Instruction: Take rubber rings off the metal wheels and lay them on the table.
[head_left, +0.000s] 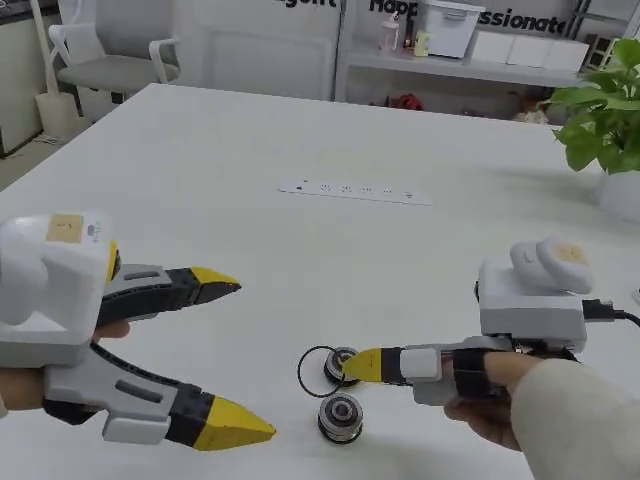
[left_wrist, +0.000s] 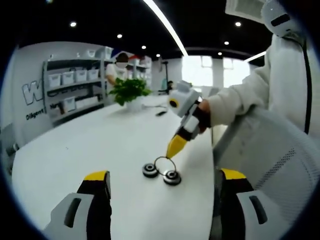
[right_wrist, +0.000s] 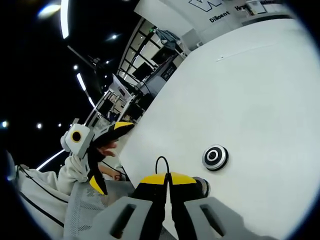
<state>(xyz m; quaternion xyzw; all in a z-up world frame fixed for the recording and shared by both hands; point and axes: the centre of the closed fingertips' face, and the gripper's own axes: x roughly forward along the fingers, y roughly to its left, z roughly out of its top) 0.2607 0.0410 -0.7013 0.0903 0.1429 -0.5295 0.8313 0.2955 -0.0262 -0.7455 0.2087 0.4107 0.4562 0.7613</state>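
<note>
The left gripper (head_left: 250, 358) and right gripper (head_left: 352, 366) are showing yellow tips on black and pale grey bodies. The rubber ring (head_left: 299, 370) is showing black, the metal wheels (head_left: 341, 414) are gleaming silver with black concentric bands, the table (head_left: 300, 250) is looking plain white, and a plant (head_left: 600, 120) is showing green.

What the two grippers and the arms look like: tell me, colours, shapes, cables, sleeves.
The left gripper and right gripper each have a white boxy body and grey-and-black jaws ending in pointed yellow tips. A tan label sits on top of each body. A black cable leaves the right one. The person's sleeve is white.
</note>
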